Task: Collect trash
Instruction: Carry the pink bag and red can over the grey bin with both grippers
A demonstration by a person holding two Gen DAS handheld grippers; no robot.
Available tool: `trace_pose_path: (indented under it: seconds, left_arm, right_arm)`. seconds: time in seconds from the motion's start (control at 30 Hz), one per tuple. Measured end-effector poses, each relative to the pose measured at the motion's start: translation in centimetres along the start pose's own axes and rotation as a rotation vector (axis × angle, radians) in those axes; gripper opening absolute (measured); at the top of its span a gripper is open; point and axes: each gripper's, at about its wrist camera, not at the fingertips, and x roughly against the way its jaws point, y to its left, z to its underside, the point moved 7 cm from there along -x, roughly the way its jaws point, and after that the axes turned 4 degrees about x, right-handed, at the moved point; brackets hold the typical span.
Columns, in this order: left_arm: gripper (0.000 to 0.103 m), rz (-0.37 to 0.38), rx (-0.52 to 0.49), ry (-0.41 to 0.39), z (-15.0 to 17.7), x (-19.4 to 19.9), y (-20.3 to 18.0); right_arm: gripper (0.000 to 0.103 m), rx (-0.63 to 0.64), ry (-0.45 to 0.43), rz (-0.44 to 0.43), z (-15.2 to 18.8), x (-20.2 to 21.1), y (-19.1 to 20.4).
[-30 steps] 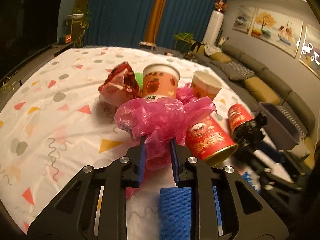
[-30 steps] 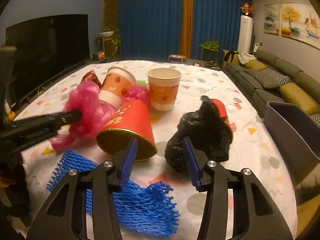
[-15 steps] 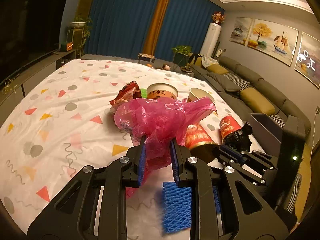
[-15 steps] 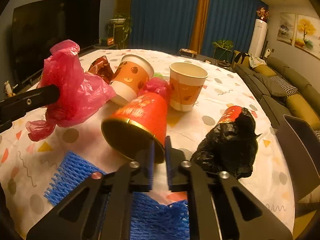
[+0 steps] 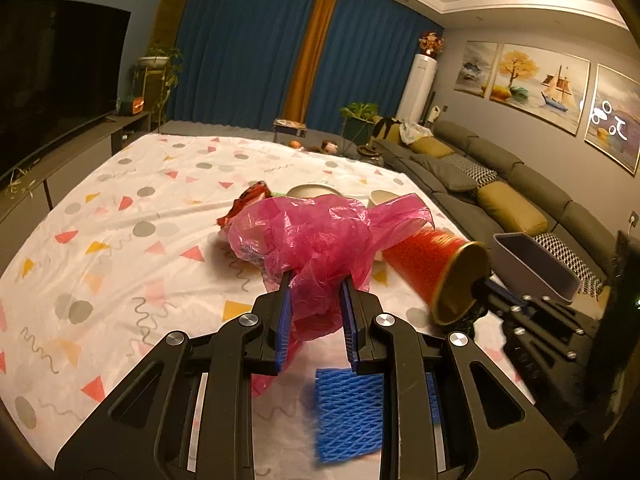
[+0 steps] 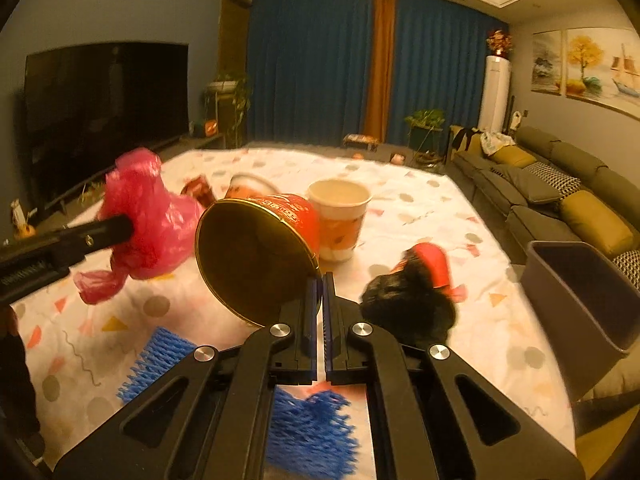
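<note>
Two grips: left gripper (image 5: 316,300) pink bag (image 5: 320,236), right gripper (image 6: 319,294) red cup (image 6: 260,248)

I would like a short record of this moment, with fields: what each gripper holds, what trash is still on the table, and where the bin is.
left gripper: shut on the pink plastic bag, held above the table
right gripper: shut on the rim of the red cup, tilted with its gold inside toward the camera
still on the table: black plastic bag, blue foam net, upright paper cup, a further cup and a red wrapper behind
bin: grey, open, beside the table's right edge, before the sofa
</note>
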Motion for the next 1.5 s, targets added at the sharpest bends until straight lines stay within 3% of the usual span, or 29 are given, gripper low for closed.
trace_pose_path:
  seconds: [0.53,1.13,1.27,1.5]
  left_arm:
    - [0.021,0.095,-0.104,-0.023,-1.4,-0.1,-7.5]
    - [0.021,0.321,-0.285,-0.014,-1.7,-3.7,-26.8]
    - [0.021,0.360,-0.307,0.004,-1.2,-5.7,-31.4]
    - [0.021,0.404,-0.335,0.039,-0.2,-9.1,-36.2]
  right_arm:
    - [0.003,-0.148,-0.126,0.151,-1.0,6.8,-8.6]
    - [0.003,-0.322,-0.188,0.445,1.6,12.8,-23.3]
    - [0.003,-0.356,-0.190,0.484,2.3,13.2,-25.9]
    - [0.003,-0.399,-0.172,0.522,3.5,12.6,-28.9]
